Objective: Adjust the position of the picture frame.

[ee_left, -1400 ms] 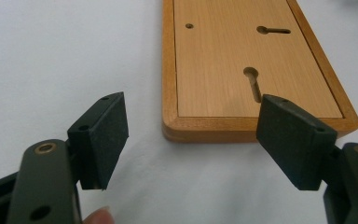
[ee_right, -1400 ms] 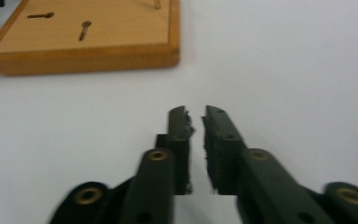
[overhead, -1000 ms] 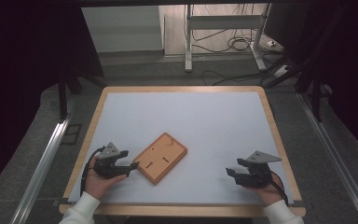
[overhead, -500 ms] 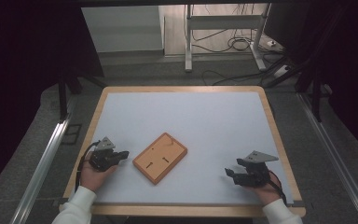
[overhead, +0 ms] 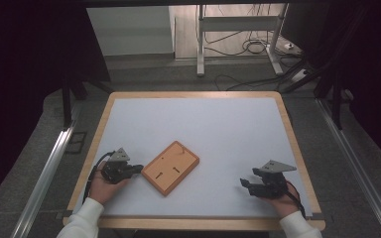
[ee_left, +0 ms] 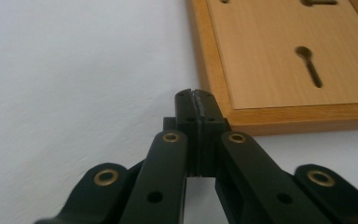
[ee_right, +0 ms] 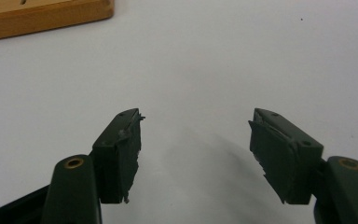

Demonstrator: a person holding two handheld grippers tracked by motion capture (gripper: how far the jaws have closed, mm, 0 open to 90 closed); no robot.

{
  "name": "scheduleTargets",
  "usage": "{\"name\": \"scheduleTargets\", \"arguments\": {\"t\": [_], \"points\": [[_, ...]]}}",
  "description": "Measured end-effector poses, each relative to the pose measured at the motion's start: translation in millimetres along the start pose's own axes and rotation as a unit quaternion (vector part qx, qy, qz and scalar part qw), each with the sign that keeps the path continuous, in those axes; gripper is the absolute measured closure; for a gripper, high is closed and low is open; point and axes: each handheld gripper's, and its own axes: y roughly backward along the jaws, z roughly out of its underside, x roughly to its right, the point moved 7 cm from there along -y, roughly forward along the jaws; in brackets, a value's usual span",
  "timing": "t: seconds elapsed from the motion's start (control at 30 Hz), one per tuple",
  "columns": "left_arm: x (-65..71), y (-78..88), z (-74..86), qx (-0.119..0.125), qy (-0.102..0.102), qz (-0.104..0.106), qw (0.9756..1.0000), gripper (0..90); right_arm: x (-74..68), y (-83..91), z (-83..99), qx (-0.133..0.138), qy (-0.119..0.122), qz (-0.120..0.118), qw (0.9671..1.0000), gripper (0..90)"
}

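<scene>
White tabletop (overhead: 218,134) with wooden rim, dark room around, cables on floor behind. Wooden board (overhead: 170,167) with keyhole slots lies flat left of centre, turned at angle. Left gripper (overhead: 138,169) low on table just beside board's left corner, tips pressed together, nothing between; in left gripper view, closed tips (ee_left: 196,99) sit right at board's (ee_left: 284,60) edge. Right gripper (overhead: 244,185) well apart near right front edge, tips spread wide (ee_right: 195,126) over bare table, holding nothing.

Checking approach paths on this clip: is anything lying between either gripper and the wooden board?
Nothing visible. The left gripper, jaws shut, sits right at the corner of the wooden board. Between the open right gripper and the board lies only bare white tabletop.
</scene>
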Motion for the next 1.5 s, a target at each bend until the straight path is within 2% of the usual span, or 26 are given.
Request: {"name": "scheduleTargets", "arguments": {"t": [0.07, 0.27, 0.37, 0.47, 0.5, 0.6, 0.83, 0.9, 1.03, 1.17, 1.27, 1.33, 1.5], "points": [[0.2, 0.5, 0.7, 0.002, 0.004, 0.004, 1.0, 90.0, 0.5, 0.1, 0.2, -0.001, -0.001, 0.001, 1.0, 34.1], [8.4, 0.3, 1.0, 0.0, -0.01, 0.016, 0.9998, 90.0, 1.0, -0.4, 0.7, -0.004, -0.001, 0.001, 1.0, 34.1], [19.7, -0.5, 1.2, -0.002, -0.02, 0.036, 0.9991, 90.0, 1.1, -0.7, 0.8, -0.004, 0.0, 0.002, 1.0, 34.0], [25.4, -0.8, 1.0, -0.003, -0.022, 0.045, 0.9987, 90.0, 1.5, -0.5, 0.9, -0.004, -0.002, 0.002, 1.0, 34.0], [31.3, -0.1, 0.0, 0.001, -0.014, 0.07, 0.9975, 90.0, 1.7, -0.5, 1.0, -0.003, -0.002, 0.002, 1.0, 34.0], [38.5, 0.0, -1.5, 0.0, -0.025, 0.074, 0.997, 90.0, 0.9, -0.1, 0.8, -0.003, -0.003, 0.0, 1.0, 33.8], [49.0, -2.8, -4.3, -0.003, -0.032, 0.084, 0.996, 89.9, 0.1, -0.3, 0.5, -0.003, 0.0, -0.001, 1.0, 33.7], [57.2, -3.4, -8.4, -0.003, -0.041, 0.09, 0.995, 89.9, 0.4, -0.1, 0.3, -0.002, 0.0, -0.001, 1.0, 33.6], [63.9, -5.8, -11.9, -0.008, -0.052, 0.086, 0.9949, 89.9, -0.7, 0.3, -0.6, 0.003, 0.001, -0.006, 1.0, 33.5], [70.2, -10.0, -15.4, -0.004, -0.047, 0.094, 0.9944, 89.8, -3.1, -0.3, -1.1, 0.002, 0.003, -0.009, 1.0, 33.4], [72.6, -11.3, -17.1, -0.009, -0.056, 0.095, 0.9938, 89.8, -2.9, -0.4, -1.2, 0.002, 0.003, -0.008, 1.0, 33.4], [77.9, -15.0, -21.7, -0.003, -0.049, 0.105, 0.9933, 89.8, -2.2, -0.4, -1.4, 0.003, 0.004, -0.006, 1.0, 33.4], [80.6, -16.1, -26.3, 0.003, -0.056, 0.1, 0.9934, 89.8, -2.1, -0.7, -1.0, 0.002, 0.004, -0.007, 1.0, 33.3]]}}
